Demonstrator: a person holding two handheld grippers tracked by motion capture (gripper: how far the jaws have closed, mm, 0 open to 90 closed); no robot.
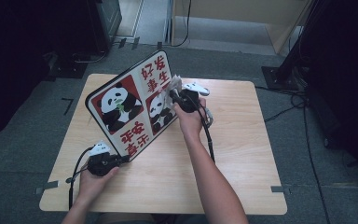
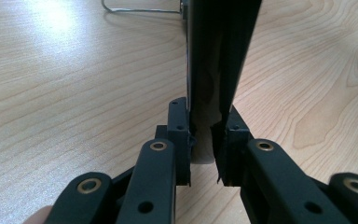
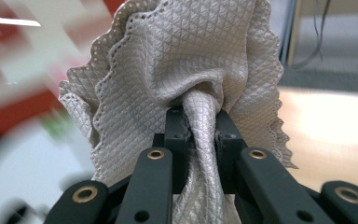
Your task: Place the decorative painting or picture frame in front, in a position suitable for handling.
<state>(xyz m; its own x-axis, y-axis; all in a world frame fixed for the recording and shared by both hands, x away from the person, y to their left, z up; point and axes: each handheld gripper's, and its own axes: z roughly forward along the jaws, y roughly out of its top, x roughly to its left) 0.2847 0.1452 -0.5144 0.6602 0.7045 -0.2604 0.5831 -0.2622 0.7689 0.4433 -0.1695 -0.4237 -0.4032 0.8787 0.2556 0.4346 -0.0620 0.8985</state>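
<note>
cloth wiping at a propped-up panda board

right gripper (image 3: 199, 126) has its jaws clamped on a bunched grey cloth (image 3: 186, 60) with a woven diamond texture and scalloped edge, held against the upper right part of the panda board (image 1: 128, 105). that board stands tilted on its lower edge on the wooden table (image 1: 242, 140), showing two pandas on red squares and red characters. left gripper (image 2: 204, 140) is clamped on the board's lower corner, its jaws pressed to either face of the thin panel, close to the table's near left side.
</note>
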